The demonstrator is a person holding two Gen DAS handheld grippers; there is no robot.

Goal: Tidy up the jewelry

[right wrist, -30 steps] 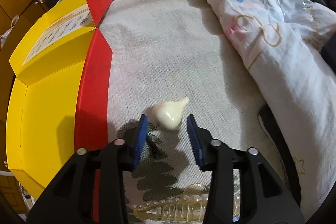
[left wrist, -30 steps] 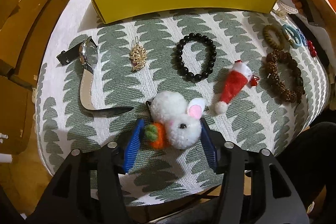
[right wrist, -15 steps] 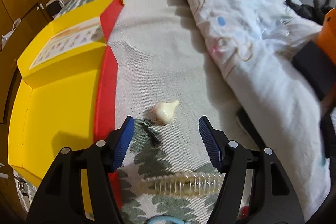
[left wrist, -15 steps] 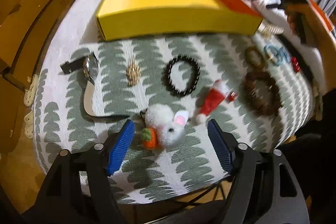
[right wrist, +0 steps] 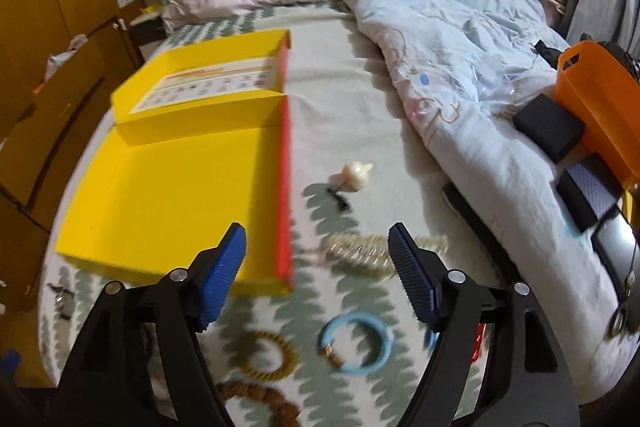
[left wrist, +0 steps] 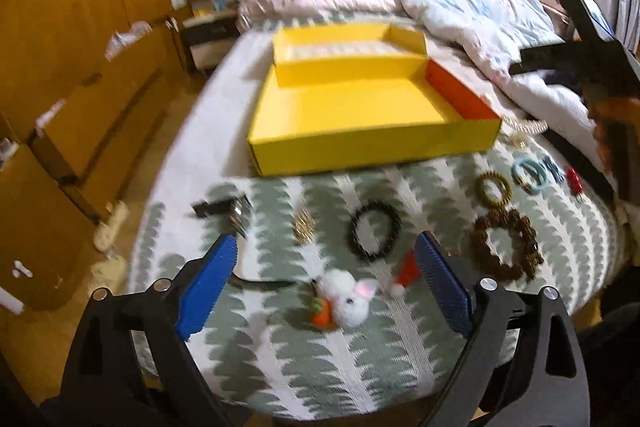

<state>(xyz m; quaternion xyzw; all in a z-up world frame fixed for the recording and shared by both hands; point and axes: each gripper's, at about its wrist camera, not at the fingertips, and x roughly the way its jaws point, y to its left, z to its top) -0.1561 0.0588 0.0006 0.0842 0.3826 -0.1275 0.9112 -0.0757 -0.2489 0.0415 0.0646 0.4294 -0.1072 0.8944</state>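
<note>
My left gripper hangs above the patterned cloth, its jaws wide and still opening. The white pompom bunny with its orange carrot lies on the cloth below the gap, and neither pad touches it. My right gripper is also opening and holds nothing. It hovers over the pearl hair clip, beside the red edge of the open yellow box. A cream charm with a black clip lies farther off on the bedspread.
On the cloth lie a watch, gold clip, black bead bracelet, santa-hat clip, brown bead bracelet, olive coil tie and blue ring. A rumpled quilt lies right; wooden cabinets stand left.
Both grippers opened wider and rose, pulling back. The left pads drew away from the bunny, which stays on the cloth. The right gripper backed off from the cream charm toward the pearl clip.
</note>
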